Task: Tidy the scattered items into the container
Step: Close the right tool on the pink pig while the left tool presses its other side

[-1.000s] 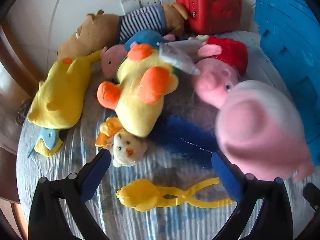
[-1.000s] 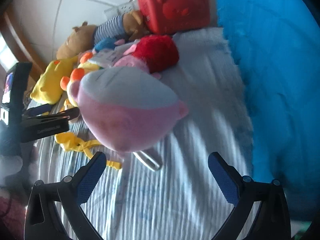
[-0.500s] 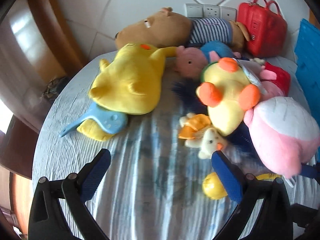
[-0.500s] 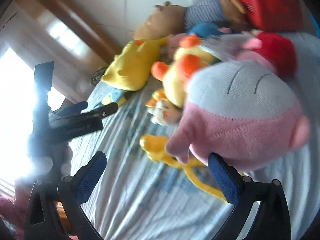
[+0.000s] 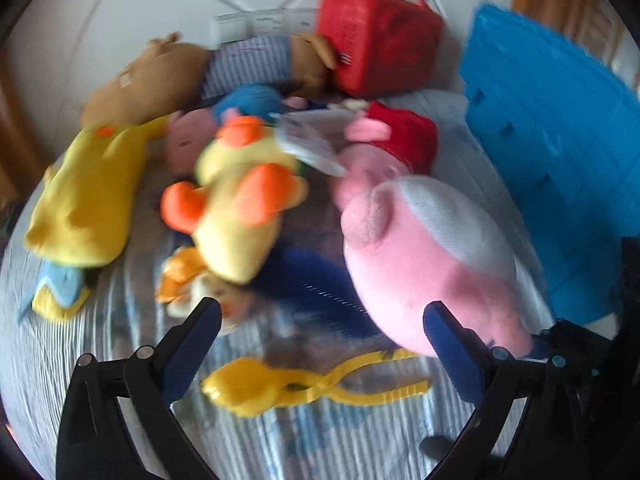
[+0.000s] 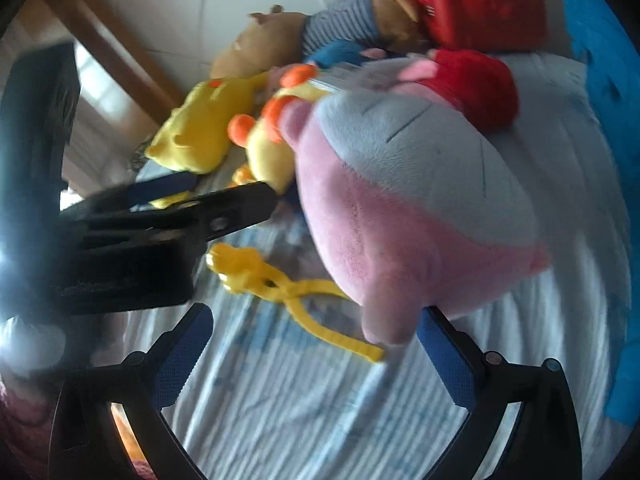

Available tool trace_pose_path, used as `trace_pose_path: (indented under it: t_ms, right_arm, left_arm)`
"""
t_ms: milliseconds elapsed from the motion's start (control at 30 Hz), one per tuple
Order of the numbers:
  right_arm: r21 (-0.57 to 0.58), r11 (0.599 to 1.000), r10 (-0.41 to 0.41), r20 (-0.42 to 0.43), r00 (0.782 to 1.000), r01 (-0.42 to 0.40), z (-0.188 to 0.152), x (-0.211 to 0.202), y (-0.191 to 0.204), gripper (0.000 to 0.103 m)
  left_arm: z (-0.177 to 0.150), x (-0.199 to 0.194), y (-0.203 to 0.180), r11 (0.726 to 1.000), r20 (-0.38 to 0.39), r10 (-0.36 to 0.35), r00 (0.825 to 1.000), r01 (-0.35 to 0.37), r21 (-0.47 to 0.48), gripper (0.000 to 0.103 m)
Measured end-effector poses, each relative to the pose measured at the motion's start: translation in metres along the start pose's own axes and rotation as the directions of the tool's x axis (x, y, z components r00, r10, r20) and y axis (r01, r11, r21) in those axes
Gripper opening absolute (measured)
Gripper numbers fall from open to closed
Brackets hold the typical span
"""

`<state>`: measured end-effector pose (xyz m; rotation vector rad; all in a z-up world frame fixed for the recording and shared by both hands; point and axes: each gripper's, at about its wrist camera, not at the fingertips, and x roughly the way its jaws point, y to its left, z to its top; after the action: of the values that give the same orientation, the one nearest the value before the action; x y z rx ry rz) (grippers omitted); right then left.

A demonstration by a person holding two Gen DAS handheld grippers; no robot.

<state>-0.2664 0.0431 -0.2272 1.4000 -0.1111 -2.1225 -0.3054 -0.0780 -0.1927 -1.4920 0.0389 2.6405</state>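
Note:
A round pink-and-grey plush lies on the striped cloth beside the blue container. My left gripper is open, with yellow plastic tongs just below its fingers and the plush at its right finger. My right gripper is open too; the pink-and-grey plush fills the view just above its right finger, and nothing sits between the fingers. The left gripper reaches in from the left there, above the yellow tongs. The blue container runs along the right edge.
Behind lie a yellow duck plush with orange feet, a yellow plush, a brown bear in a striped shirt, a pig in a red dress, a small chick and a red case. A dark blue fuzzy item lies mid-table.
The left gripper's view swung left over the yellow plush, then back to the tongs and pink plush. The right gripper turned left and closed in on the pink plush. Both stayed open.

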Motion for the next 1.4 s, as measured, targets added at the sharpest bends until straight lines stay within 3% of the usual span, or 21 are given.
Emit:
trace_pose_path:
  t_ms: [100, 233, 433, 533, 667, 767, 967, 1200, 1400]
  right_arm:
    - [0.023, 0.998, -0.057, 0.002, 0.998, 0.057, -0.005, -0.004, -0.016, 0.103]
    - [0.049, 0.990, -0.136, 0.016, 0.991, 0.136, -0.005, -0.011, -0.037, 0.103]
    - [0.037, 0.960, -0.277, -0.011, 0.961, 0.277, 0.004, -0.003, -0.065, 0.103]
    - [0.022, 0.968, -0.250, -0.033, 0.968, 0.251, 0.004, 0.007, -0.077, 0.103]
    - [-0.071, 0.973, -0.219, 0.011, 0.976, 0.219, 0.010, 0.013, -0.069, 0.103]
    - [-0.103, 0.972, -0.208, 0.042, 0.977, 0.211, 0.012, 0.016, -0.068, 0.103]
    - [-0.067, 0.972, -0.218, 0.086, 0.972, 0.224, 0.005, 0.010, -0.069, 0.103]
    - [-0.009, 0.980, -0.197, 0.160, 0.967, 0.201, 0.009, 0.006, -0.082, 0.103]
    - [0.026, 0.983, -0.181, 0.198, 0.963, 0.179, 0.017, 0.011, -0.093, 0.103]
  left_arm:
    - [0.002, 0.012, -0.019, 0.998, -0.009, 0.017, 1.000, -0.017, 0.058, 0.103]
    - [0.009, 0.016, -0.025, 0.998, 0.006, 0.011, 1.000, -0.011, 0.069, 0.103]
    - [0.016, 0.024, -0.019, 0.998, 0.004, -0.030, 1.000, 0.030, 0.052, 0.103]
    - [0.019, 0.025, -0.014, 0.997, -0.005, -0.073, 0.997, 0.073, 0.034, 0.103]
    - [0.024, 0.018, -0.010, 0.984, -0.005, -0.176, 0.984, 0.176, 0.006, 0.103]
    - [0.035, 0.014, -0.015, 0.977, 0.026, -0.212, 0.977, 0.211, 0.015, 0.103]
    - [0.058, 0.026, -0.043, 0.961, 0.020, -0.258, 0.966, 0.255, 0.108, 0.103]
    - [0.081, 0.054, -0.056, 0.918, -0.022, -0.394, 0.919, 0.394, 0.049, 0.103]
    - [0.087, 0.062, -0.060, 0.915, -0.042, -0.402, 0.915, 0.403, 0.010, 0.103]
